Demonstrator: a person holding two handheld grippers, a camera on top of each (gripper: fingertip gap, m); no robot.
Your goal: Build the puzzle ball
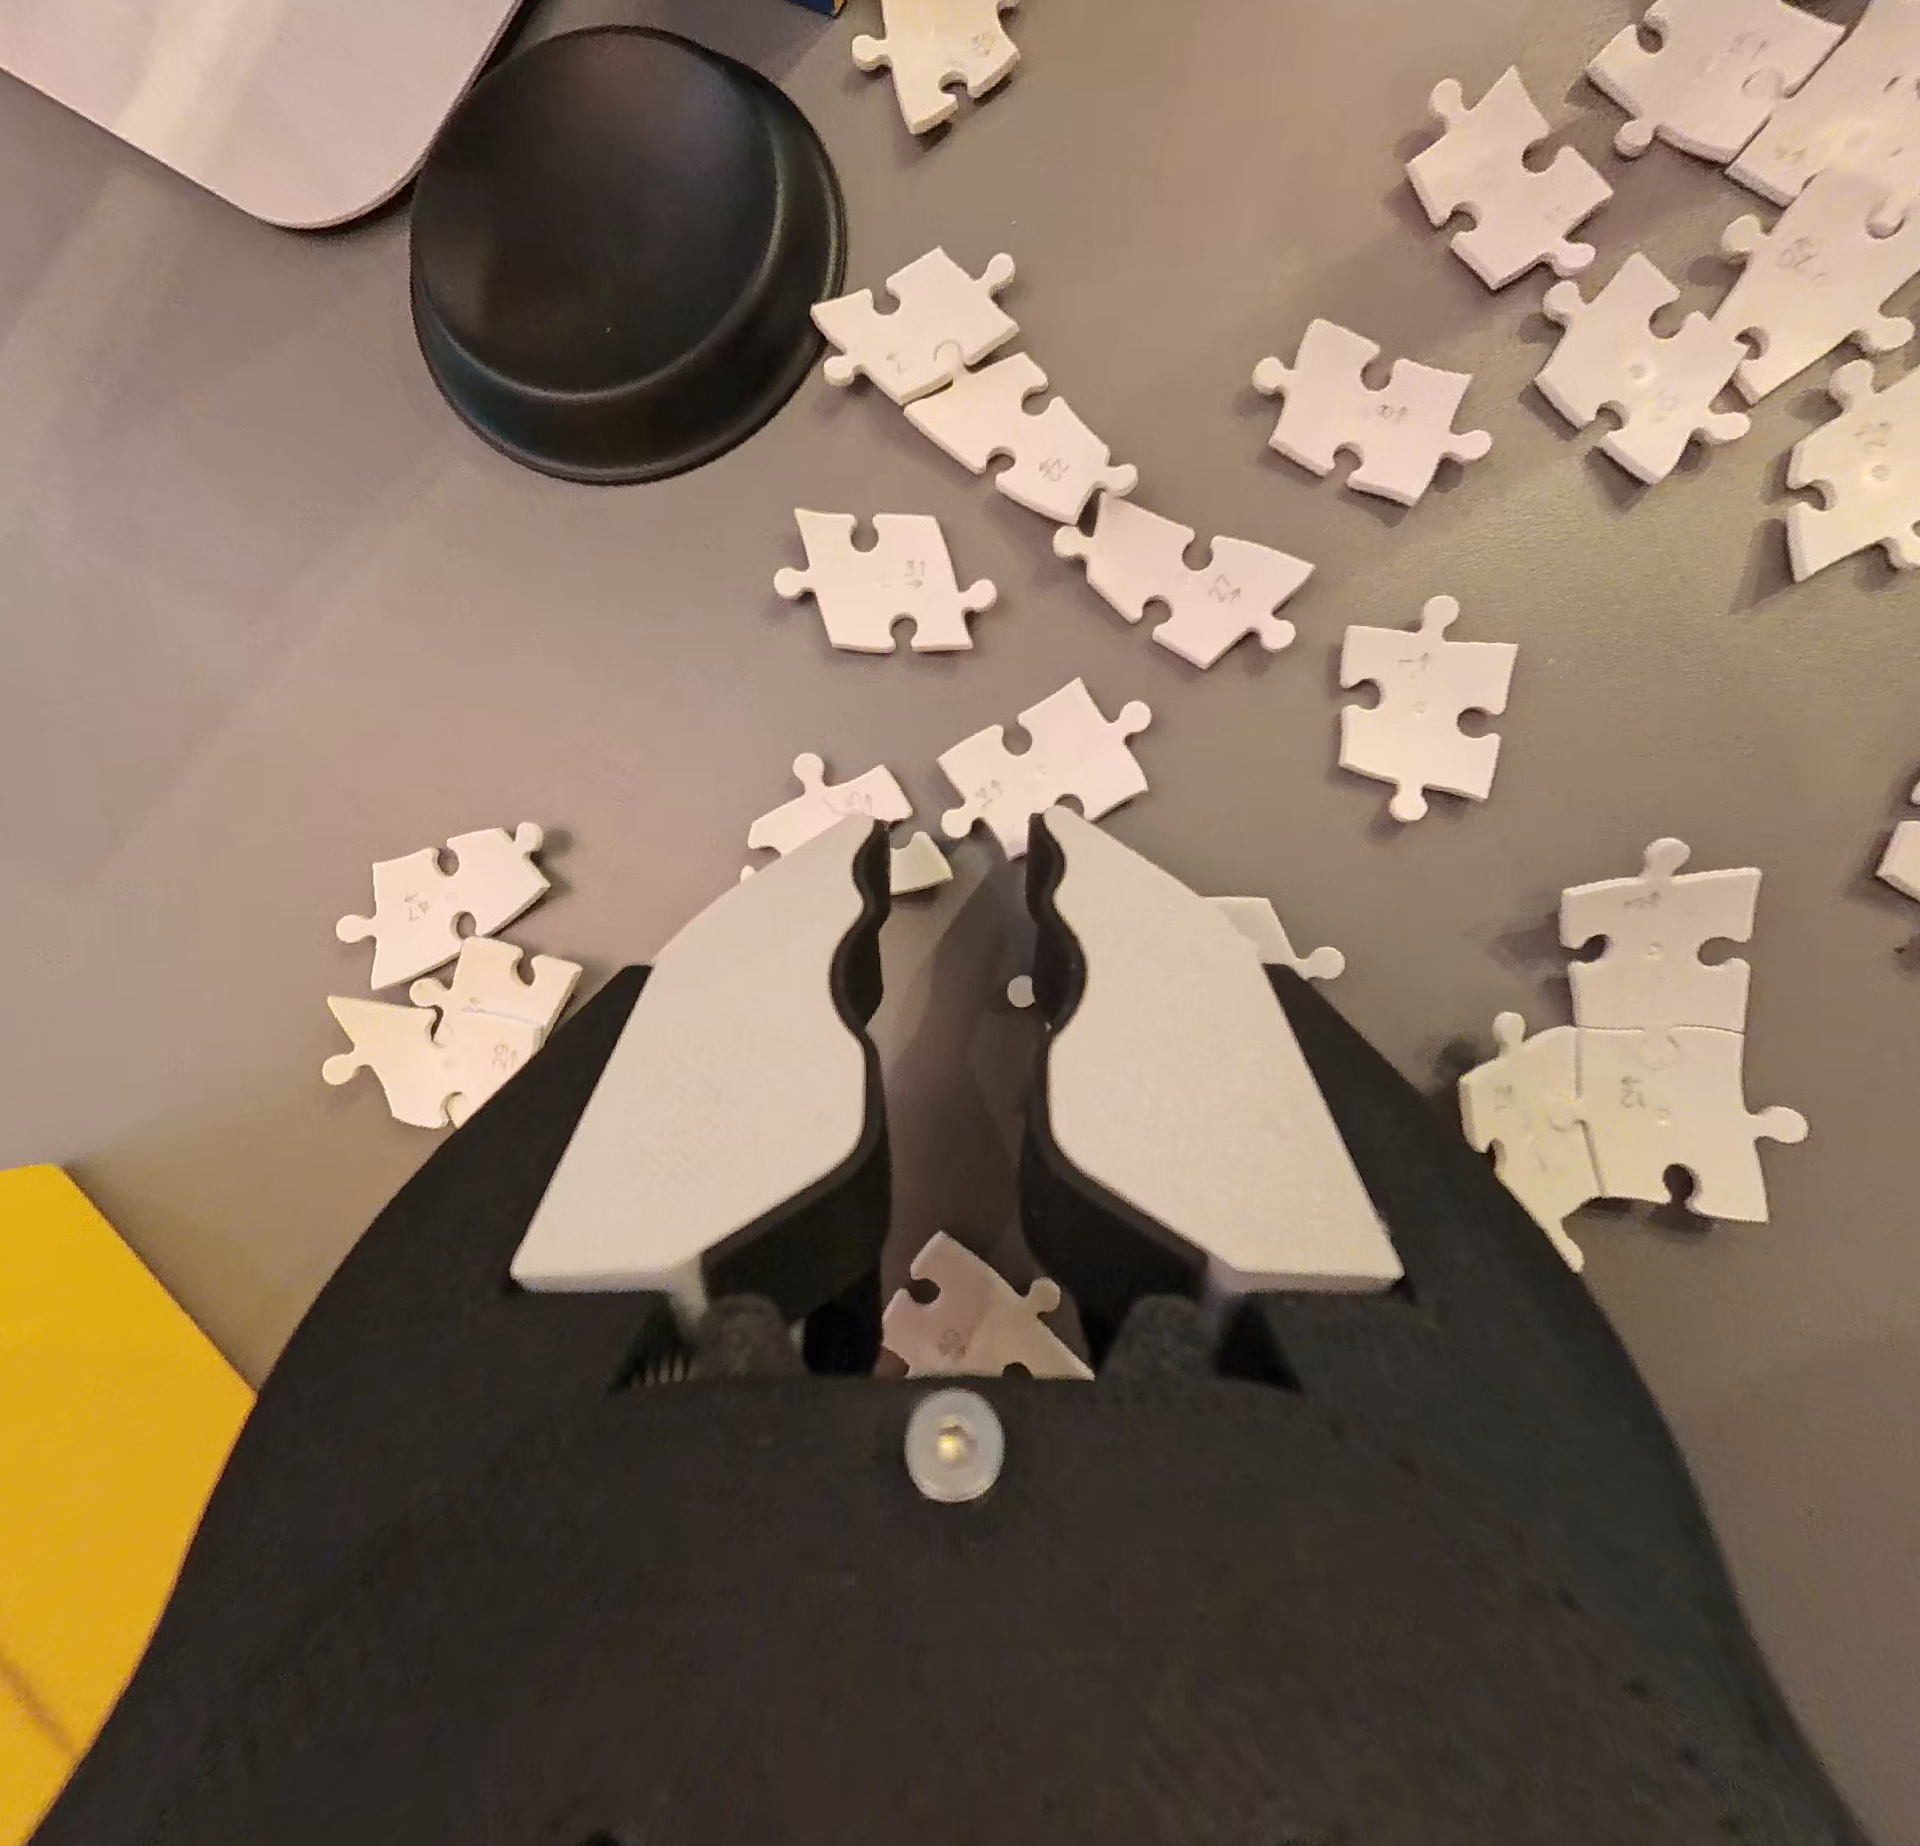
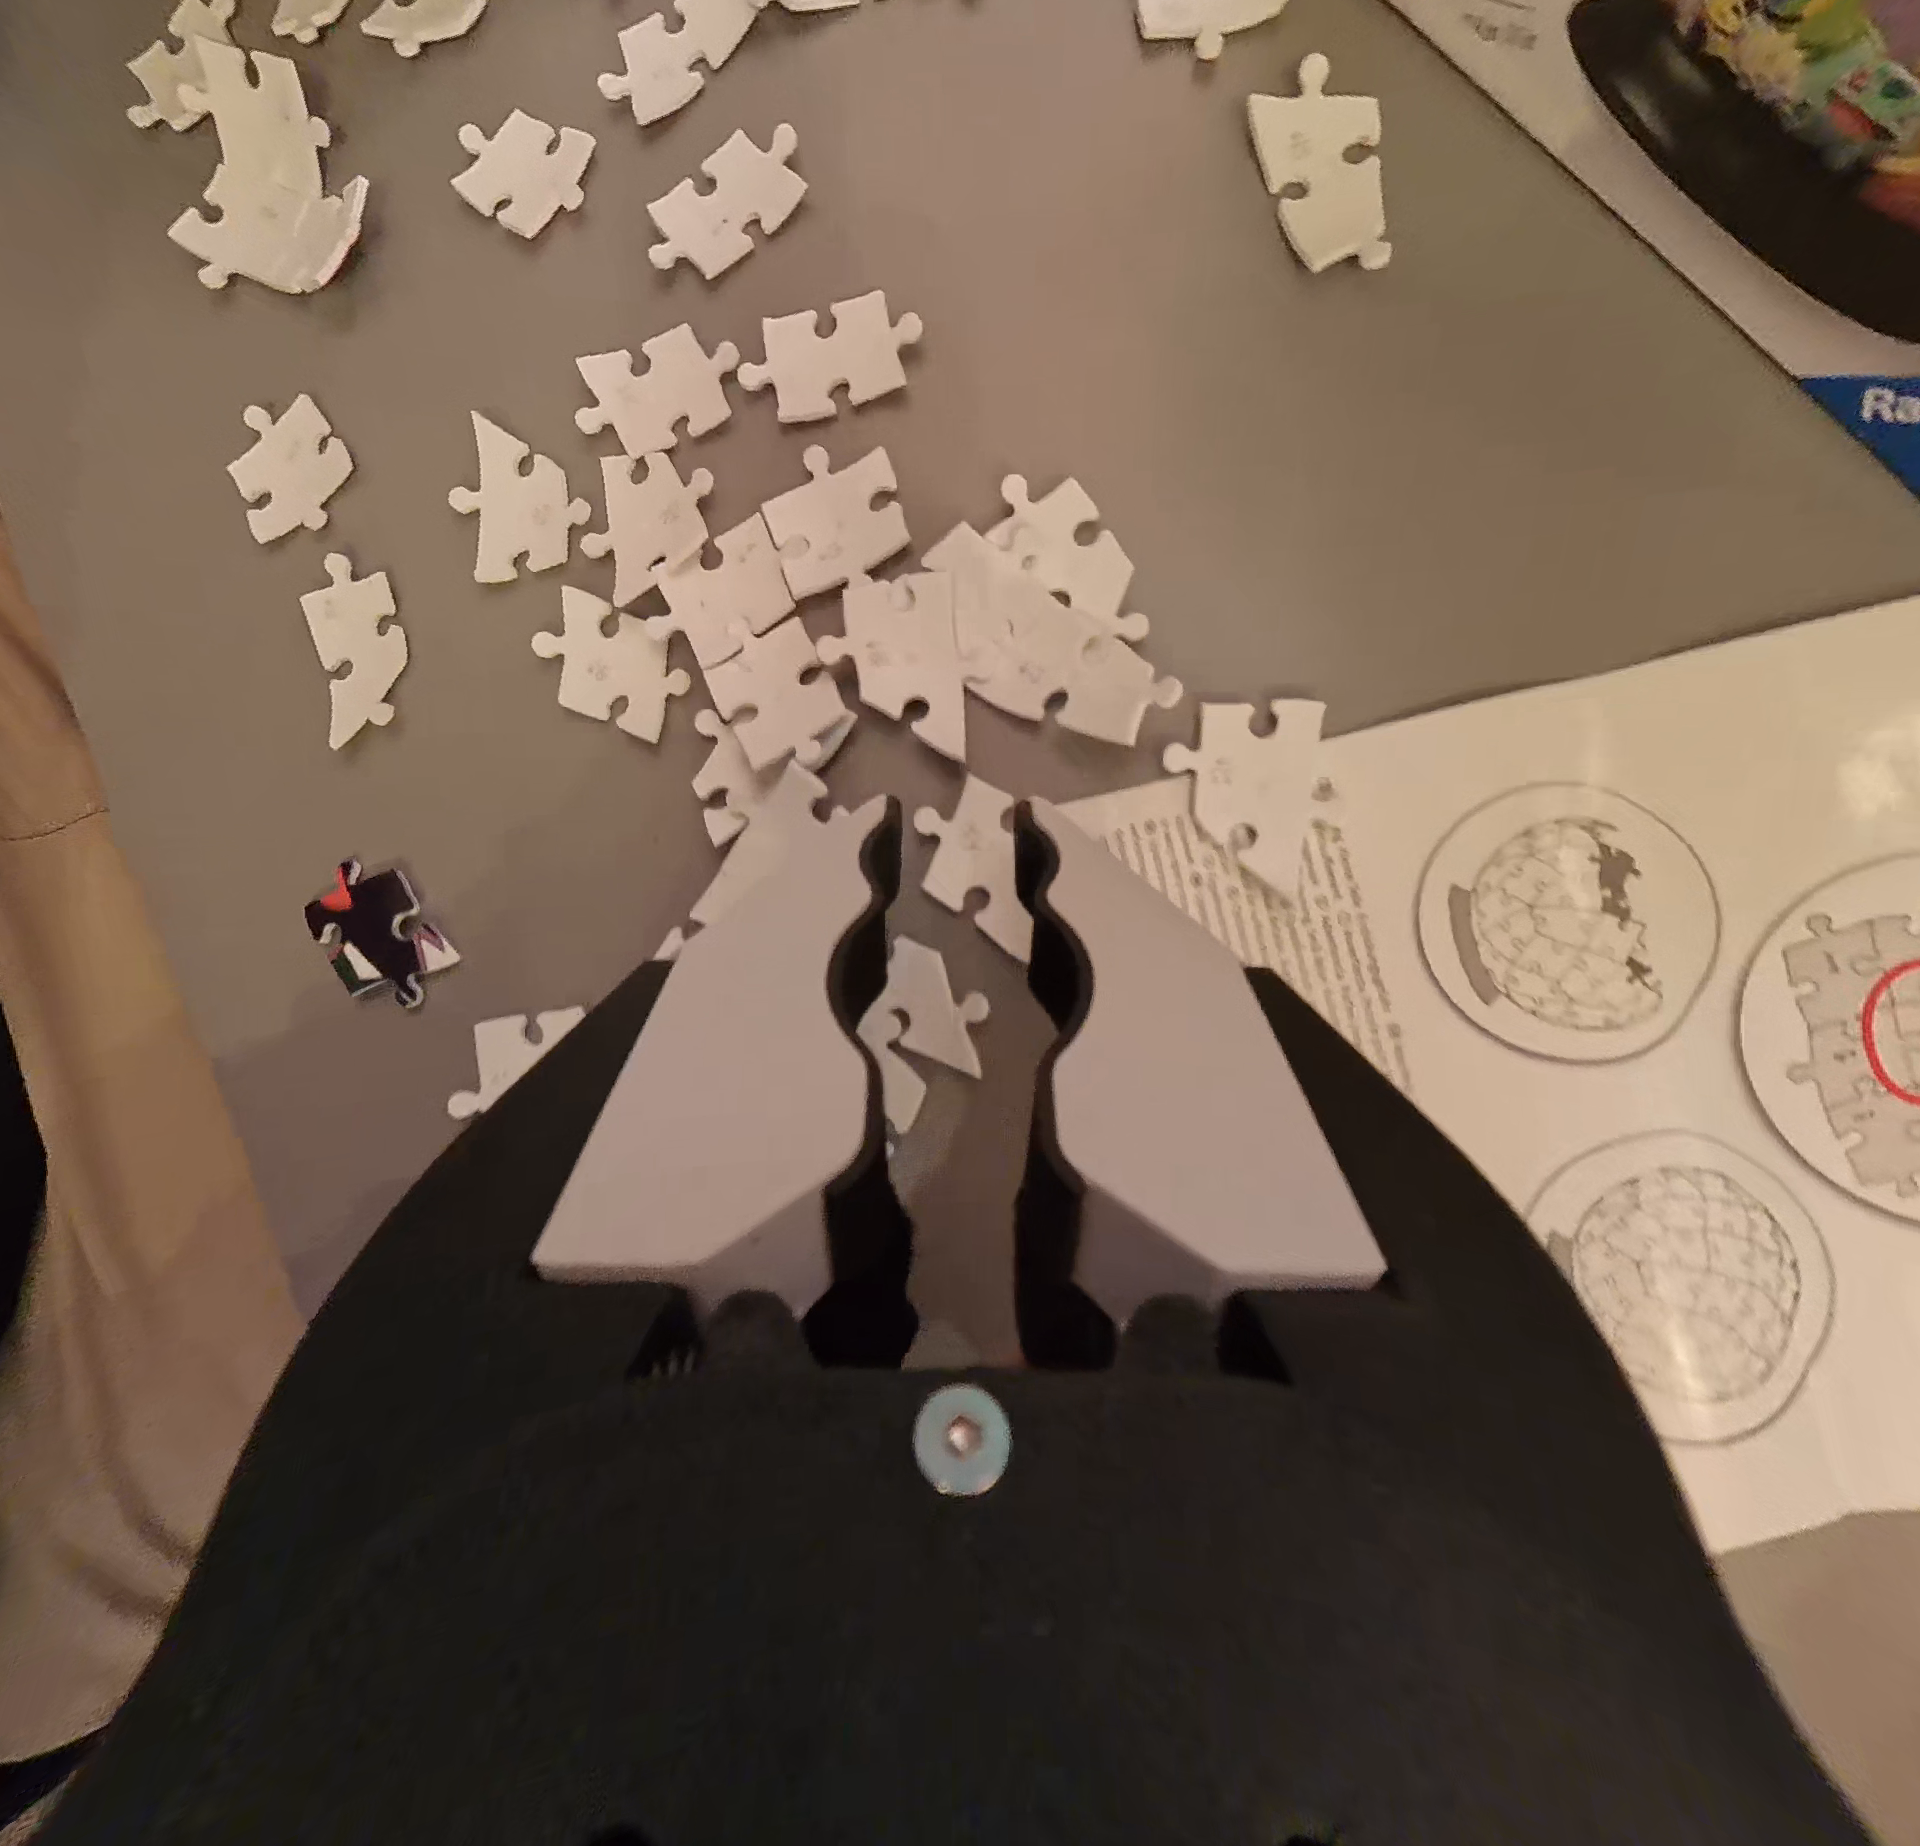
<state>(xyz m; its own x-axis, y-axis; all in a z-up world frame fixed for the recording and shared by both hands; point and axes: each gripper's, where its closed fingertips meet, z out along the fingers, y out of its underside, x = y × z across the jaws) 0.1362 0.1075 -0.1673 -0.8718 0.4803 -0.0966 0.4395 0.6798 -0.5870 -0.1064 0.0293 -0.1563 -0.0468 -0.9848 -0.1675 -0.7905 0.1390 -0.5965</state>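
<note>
Near field, left wrist view: left gripper (image 1: pixel 958 840) hangs over the grey table (image 1: pixel 260 653), jaws a narrow gap apart, nothing clamped. One white piece (image 1: pixel 971 1313) shows deep in the throat, low between the fingers, lying on the table below, as far as I can tell. Yellow card (image 1: pixel 73 1401) at 8 o'clock.

Near field, right wrist view: right gripper (image 2: pixel 954 814) likewise slightly parted, holding nothing. A white piece (image 2: pixel 977 871) lies just past the tips at 12 o'clock, partly inside the gap; long axis runs roughly 11-to-5, so skewed to the jaw line. A second, arrow-shaped piece (image 2: pixel 930 1017) sits further back between the fingers. Judgement: the right gripper is the nearer to a grab; a small twist would square the jaws across that piece's short side.

Mid field: heap of overlapping pieces (image 2: pixel 883 633) at 12 o'clock of the right gripper. One piece face-up, coloured (image 2: pixel 379 929), at 9 o'clock; all others white side up. Instruction sheet (image 2: pixel 1558 965) at 3 o'clock, one piece resting on its edge.

Far field: black dome-shaped stand (image 1: pixel 623 248) at 11 o'clock of the left gripper; three joined pieces (image 1: pixel 1049 446) in a curved chain beside it. Puzzle box (image 2: pixel 1714 134) at 1 o'clock of the right.

Counts: grippers 2, stand 1, sheet 1, box 1, loose pieces several dozen, too overlapped to count exactly. No ball built yet.
</note>
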